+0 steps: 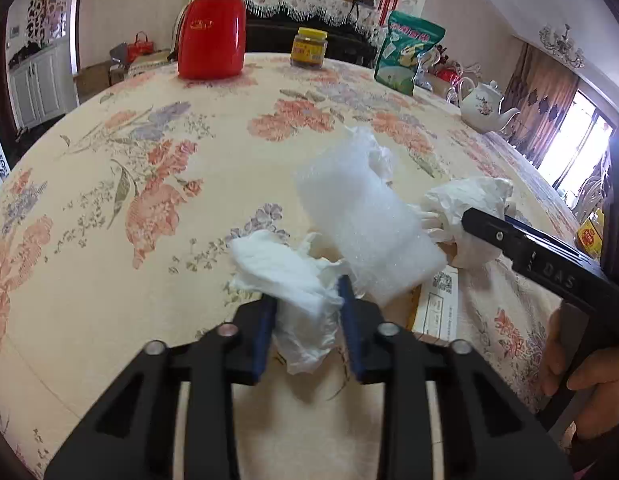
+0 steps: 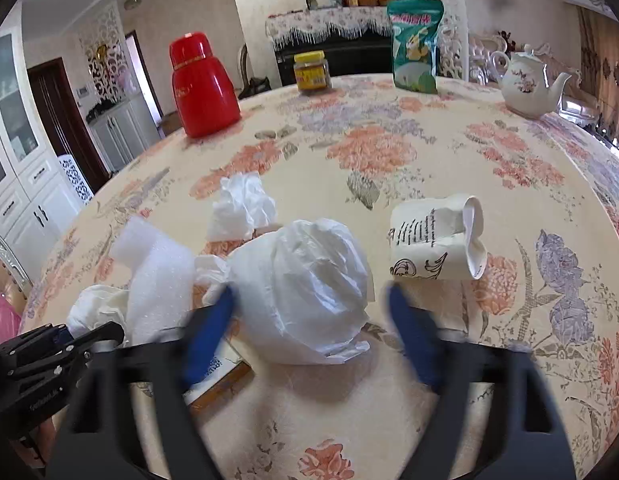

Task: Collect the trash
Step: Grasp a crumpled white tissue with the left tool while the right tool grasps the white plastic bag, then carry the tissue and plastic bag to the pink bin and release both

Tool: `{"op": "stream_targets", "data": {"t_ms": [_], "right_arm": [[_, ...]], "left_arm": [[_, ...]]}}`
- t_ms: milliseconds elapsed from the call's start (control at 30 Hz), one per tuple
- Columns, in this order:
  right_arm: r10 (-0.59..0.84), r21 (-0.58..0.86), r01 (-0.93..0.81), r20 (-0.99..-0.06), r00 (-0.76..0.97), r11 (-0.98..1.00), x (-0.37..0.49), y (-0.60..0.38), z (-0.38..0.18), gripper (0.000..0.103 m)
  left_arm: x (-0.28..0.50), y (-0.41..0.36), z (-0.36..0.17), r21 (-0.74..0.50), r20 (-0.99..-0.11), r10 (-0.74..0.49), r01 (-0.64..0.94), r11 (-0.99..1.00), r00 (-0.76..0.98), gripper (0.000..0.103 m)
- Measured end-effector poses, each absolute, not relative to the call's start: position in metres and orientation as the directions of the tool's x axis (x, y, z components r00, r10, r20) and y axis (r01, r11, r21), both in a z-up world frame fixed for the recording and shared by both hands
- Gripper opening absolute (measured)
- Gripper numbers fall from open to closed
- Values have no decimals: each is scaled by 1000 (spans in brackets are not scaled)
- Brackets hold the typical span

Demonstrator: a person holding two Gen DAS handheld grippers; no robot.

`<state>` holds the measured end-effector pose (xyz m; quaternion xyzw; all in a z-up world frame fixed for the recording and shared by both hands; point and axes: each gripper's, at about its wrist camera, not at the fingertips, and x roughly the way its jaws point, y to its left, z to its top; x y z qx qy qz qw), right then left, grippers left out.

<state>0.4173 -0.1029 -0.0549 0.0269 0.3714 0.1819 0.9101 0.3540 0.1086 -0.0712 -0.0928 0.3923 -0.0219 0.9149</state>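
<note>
My left gripper (image 1: 307,312) is shut on a crumpled white tissue (image 1: 293,276) just above the floral tablecloth. A white foam sheet (image 1: 365,216) lies right beyond it, also in the right wrist view (image 2: 157,276). My right gripper (image 2: 309,320) is open, its blue fingers on either side of a crumpled white plastic bag (image 2: 305,284); in the left wrist view it shows at the bag (image 1: 465,216). A crushed paper cup (image 2: 437,240) lies on its side to the right. Another crumpled tissue (image 2: 241,208) lies behind the bag.
A red thermos (image 2: 203,84), a yellow-lidded jar (image 2: 311,70), a green snack bag (image 2: 415,44) and a white teapot (image 2: 529,84) stand along the table's far side. A flat paper or cardboard piece (image 1: 435,312) lies under the trash. A cabinet stands at left.
</note>
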Motion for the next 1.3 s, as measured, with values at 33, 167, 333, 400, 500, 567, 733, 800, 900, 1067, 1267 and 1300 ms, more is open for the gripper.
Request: {"op": "stream_targets", "data": {"t_ms": [33, 167, 333, 400, 500, 567, 733, 800, 900, 1067, 1267, 1300], "right_arm": [[349, 181, -311, -664, 661, 933, 415, -103, -54, 46], [346, 152, -332, -657, 670, 931, 411, -99, -52, 37], [331, 115, -350, -677, 657, 930, 411, -90, -53, 51], [332, 121, -347, -684, 650, 930, 413, -90, -55, 66], [335, 140, -337, -694, 638, 931, 416, -93, -57, 66], [334, 146, -332, -702, 628, 932, 419, -94, -59, 66], [329, 136, -335, -703, 630, 932, 418, -92, -59, 38], [327, 124, -340, -693, 643, 932, 416, -90, -57, 30], [326, 107, -348, -671, 666, 931, 411, -89, -53, 26], [322, 101, -343, -655, 683, 934, 409, -91, -50, 24], [289, 81, -314, -646, 706, 946, 408, -93, -49, 24], [279, 74, -306, -645, 711, 949, 407, -92, -49, 24]], "left_arm": [[353, 108, -70, -182, -710, -109, -31, 983, 695, 24], [350, 105, -67, -169, -699, -103, -22, 985, 708, 22], [349, 105, -65, -163, -698, -91, -35, 986, 711, 47], [348, 105, -64, -161, -694, -78, -48, 986, 716, 67], [350, 105, -65, -169, -698, -82, -52, 984, 712, 70], [354, 106, -67, -178, -713, -95, -48, 983, 695, 69], [360, 112, -76, -213, -742, -125, -55, 975, 659, 29], [358, 112, -74, -213, -732, -128, -47, 976, 670, 22], [350, 109, -65, -190, -689, -102, -42, 981, 718, 18], [333, 103, -45, -97, -575, -4, -64, 993, 818, 18], [323, 103, -33, -75, -498, 26, -73, 995, 867, 18], [321, 102, -32, -75, -485, 25, -70, 995, 874, 18]]}}
